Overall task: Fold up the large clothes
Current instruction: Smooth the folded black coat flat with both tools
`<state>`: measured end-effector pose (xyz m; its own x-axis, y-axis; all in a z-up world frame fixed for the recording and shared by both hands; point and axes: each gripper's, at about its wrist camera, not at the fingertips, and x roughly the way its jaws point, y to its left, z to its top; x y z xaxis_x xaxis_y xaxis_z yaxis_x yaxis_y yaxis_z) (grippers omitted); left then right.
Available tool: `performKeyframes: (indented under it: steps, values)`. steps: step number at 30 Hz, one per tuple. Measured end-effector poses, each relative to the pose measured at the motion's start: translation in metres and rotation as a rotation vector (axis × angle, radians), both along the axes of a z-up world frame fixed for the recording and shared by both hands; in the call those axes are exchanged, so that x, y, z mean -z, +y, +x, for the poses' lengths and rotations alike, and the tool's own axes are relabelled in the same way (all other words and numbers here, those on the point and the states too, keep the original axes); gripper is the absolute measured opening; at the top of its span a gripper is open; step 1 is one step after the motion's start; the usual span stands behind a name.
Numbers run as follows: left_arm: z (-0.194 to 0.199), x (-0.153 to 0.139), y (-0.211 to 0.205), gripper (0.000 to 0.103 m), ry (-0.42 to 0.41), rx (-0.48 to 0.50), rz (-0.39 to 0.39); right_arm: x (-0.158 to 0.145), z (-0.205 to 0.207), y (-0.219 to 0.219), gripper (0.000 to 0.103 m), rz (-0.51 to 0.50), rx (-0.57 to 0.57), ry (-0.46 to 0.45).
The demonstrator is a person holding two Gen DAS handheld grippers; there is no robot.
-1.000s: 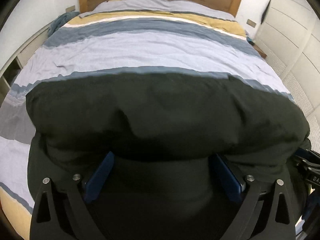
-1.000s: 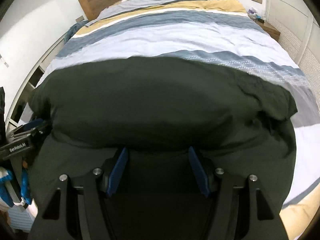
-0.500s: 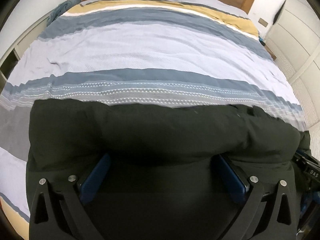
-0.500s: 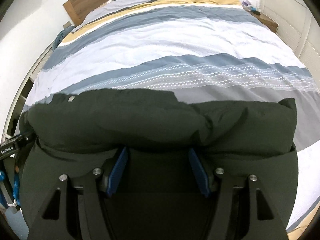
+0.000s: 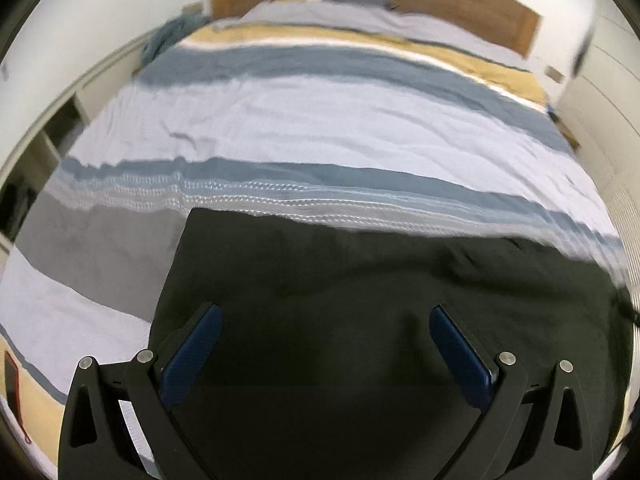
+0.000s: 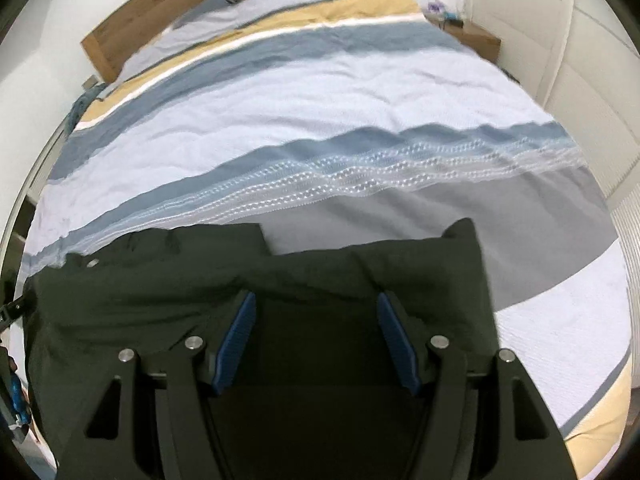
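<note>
No text, label or number seems legible anywhere; both blurred views show no readable lettering.

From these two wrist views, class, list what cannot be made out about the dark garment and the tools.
- Dark garment, left wrist view: its near edge is cut off by the frame and the left tool.
- Garment type, right wrist view: sleeves or legs are hidden in the folds.
- Right tool: jaws apart, but contact with the cloth is unclear against dark fabric.
- Items on the nightstand: too small and blurred.
</note>
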<state>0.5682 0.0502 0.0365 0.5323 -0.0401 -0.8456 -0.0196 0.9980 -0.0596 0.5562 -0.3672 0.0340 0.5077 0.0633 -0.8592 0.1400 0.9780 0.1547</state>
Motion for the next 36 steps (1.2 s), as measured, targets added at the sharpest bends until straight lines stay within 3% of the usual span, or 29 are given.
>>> performKeyframes:
  steps: [5, 8, 10, 15, 21, 27, 30, 34, 36]
  values:
    - [-0.057, 0.004, -0.016, 0.102, -0.033, 0.069, -0.047, -0.012, -0.055, 0.033, 0.062, 0.044, -0.085, -0.045]
    - [-0.077, 0.019, -0.016, 0.102, -0.013, 0.082, -0.081, -0.004, -0.085, 0.059, 0.062, 0.037, -0.153, -0.041]
    - [-0.083, 0.031, -0.013, 0.102, -0.002, 0.074, -0.059, 0.008, -0.099, 0.069, 0.062, 0.056, -0.178, -0.020]
    - [-0.082, 0.039, 0.005, 0.102, 0.021, 0.025, -0.015, 0.033, -0.100, 0.038, 0.062, 0.082, -0.078, 0.030]
    - [-0.094, 0.021, 0.000, 0.102, -0.021, 0.025, 0.032, 0.019, -0.097, 0.021, 0.062, -0.077, -0.054, 0.058]
    - [-0.106, 0.020, -0.025, 0.102, -0.053, 0.095, 0.055, -0.006, -0.126, 0.053, 0.062, -0.050, -0.157, -0.023]
    - [-0.105, 0.028, -0.025, 0.102, -0.042, 0.102, 0.064, 0.009, -0.131, 0.071, 0.062, -0.044, -0.201, 0.005]
    - [-0.099, 0.036, -0.022, 0.103, -0.018, 0.092, 0.043, 0.022, -0.131, 0.071, 0.062, -0.029, -0.180, 0.023]
    - [-0.097, 0.039, -0.021, 0.103, -0.010, 0.093, 0.037, 0.023, -0.128, 0.071, 0.071, -0.048, -0.180, 0.030]
